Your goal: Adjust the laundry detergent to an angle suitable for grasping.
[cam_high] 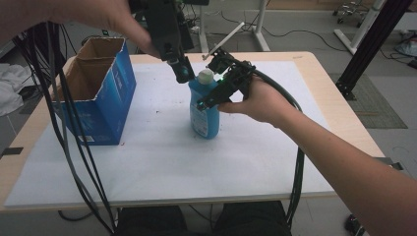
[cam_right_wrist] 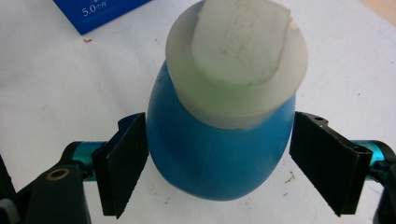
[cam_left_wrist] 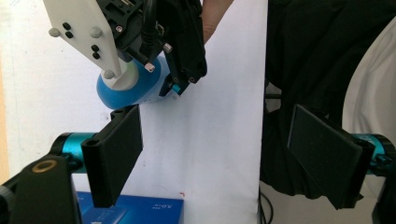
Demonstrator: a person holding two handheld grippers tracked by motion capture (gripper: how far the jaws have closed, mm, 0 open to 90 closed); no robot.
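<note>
A blue bottle (cam_high: 204, 112) with a white cap (cam_high: 206, 75) stands upright in the middle of the white mat (cam_high: 162, 162). My right gripper (cam_high: 209, 96) comes at it from the right and is shut on its shoulder just under the cap. In the right gripper view both black pads (cam_right_wrist: 126, 163) lie against the sides of the blue bottle (cam_right_wrist: 219, 158). My left gripper (cam_high: 182, 73) hangs just above and left of the cap, pointing down. Its jaws stand wide open (cam_left_wrist: 212, 126) with nothing between them, and the bottle (cam_left_wrist: 135, 88) lies beyond its left pad.
An open-topped blue cardboard box (cam_high: 98, 93) stands on the mat at the left, about a hand's width from the bottle. A bundle of black cables (cam_high: 74, 147) hangs across the left front of the table. The wooden table edge (cam_high: 339, 108) lies to the right.
</note>
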